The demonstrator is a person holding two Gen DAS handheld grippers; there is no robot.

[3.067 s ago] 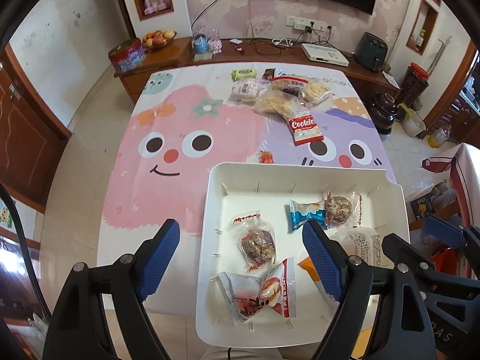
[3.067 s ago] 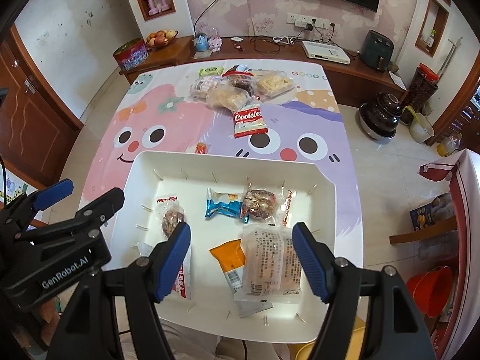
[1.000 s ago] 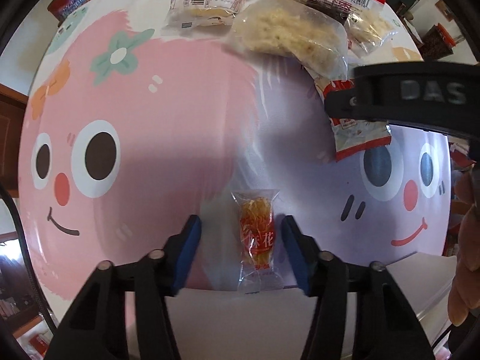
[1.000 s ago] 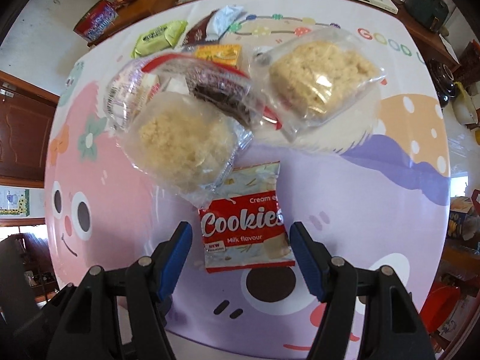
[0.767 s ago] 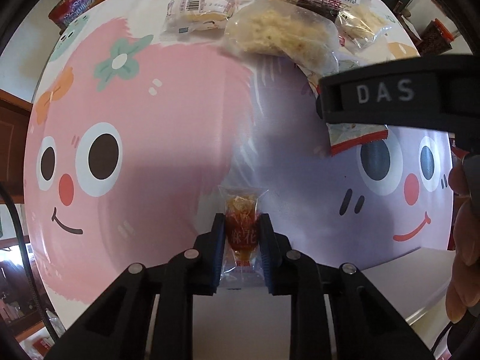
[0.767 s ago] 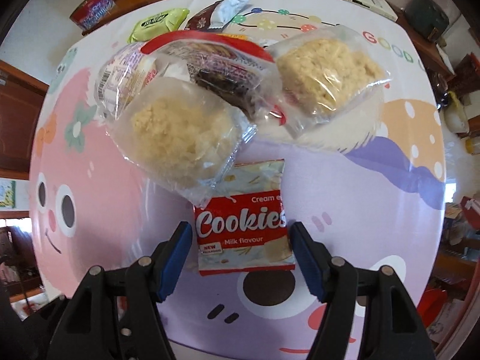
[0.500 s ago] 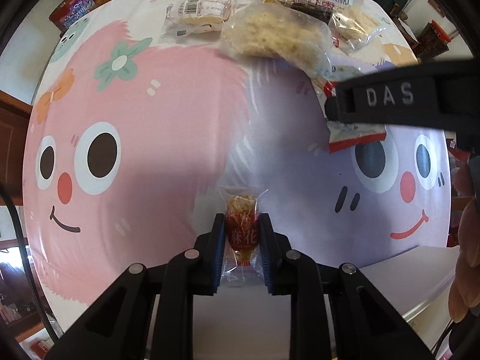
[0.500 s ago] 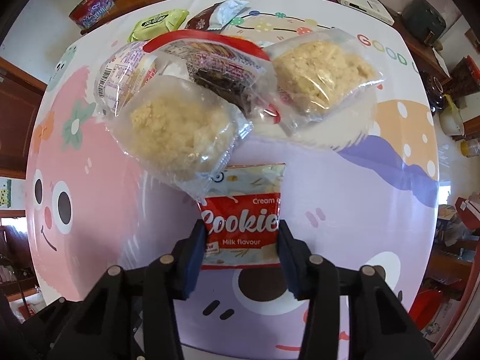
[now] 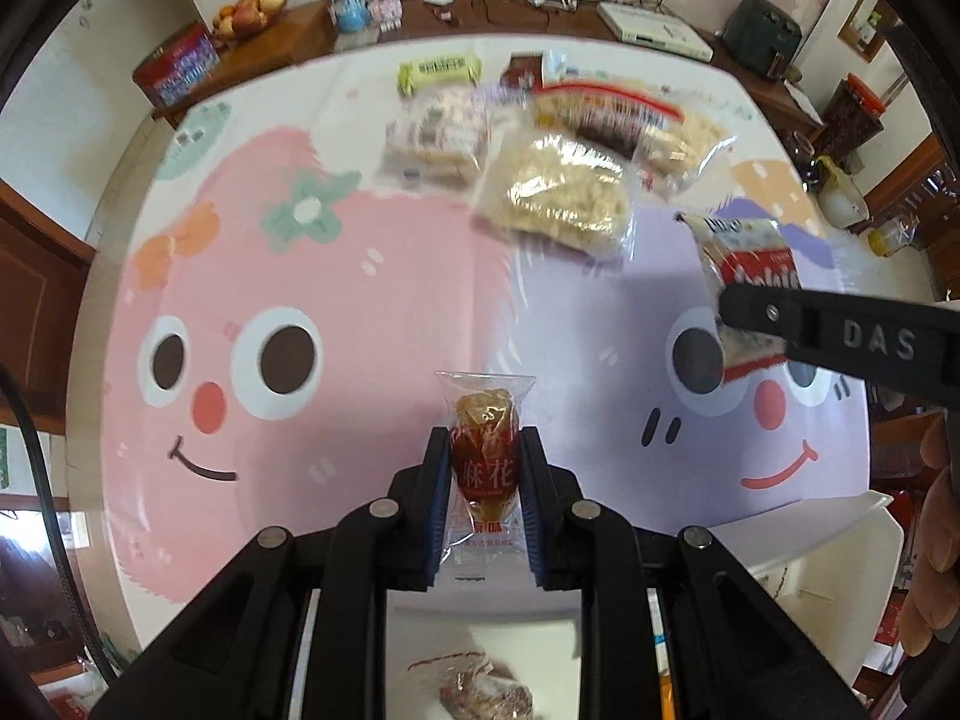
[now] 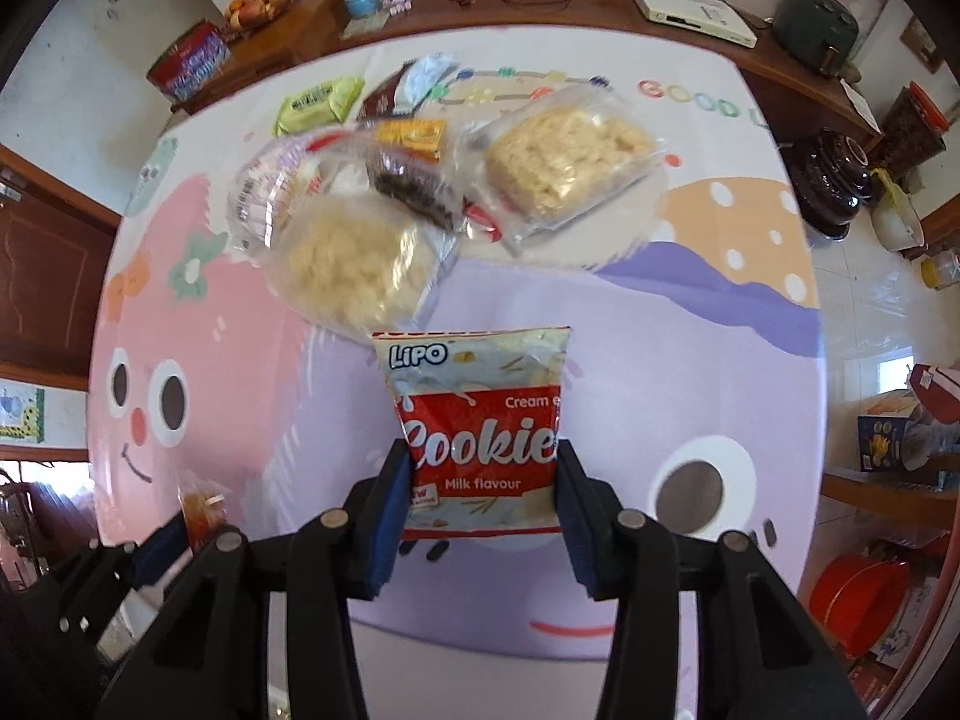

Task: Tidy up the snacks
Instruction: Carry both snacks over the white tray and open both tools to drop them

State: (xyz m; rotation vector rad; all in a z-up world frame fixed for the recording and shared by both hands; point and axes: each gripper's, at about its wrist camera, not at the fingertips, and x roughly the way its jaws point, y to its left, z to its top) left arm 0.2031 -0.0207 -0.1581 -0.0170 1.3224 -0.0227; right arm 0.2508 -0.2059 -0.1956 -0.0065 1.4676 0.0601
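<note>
My left gripper [image 9: 483,501] is shut on a small red and clear twisted-dough snack packet [image 9: 485,462] and holds it above the table near the white tray [image 9: 804,546]. My right gripper [image 10: 483,501] is shut on a red and white Cookies packet [image 10: 480,438], lifted off the cartoon tablecloth [image 10: 630,324]. The Cookies packet also shows in the left wrist view [image 9: 750,276], with the right gripper's arm across it. The left gripper's packet shows at the lower left of the right wrist view [image 10: 201,507].
A pile of snack bags lies at the far side of the table: two clear bags of pale crispy cakes [image 10: 354,264] [image 10: 564,162], a dark cake bag [image 10: 408,180], a green packet [image 10: 318,99]. A wrapped snack [image 9: 480,690] lies in the tray below. A wooden sideboard [image 10: 540,6] runs behind.
Both grippers closed on their packets and lifted them off the table, then drew back toward the tray. The snack pile now sits farther away in both views.
</note>
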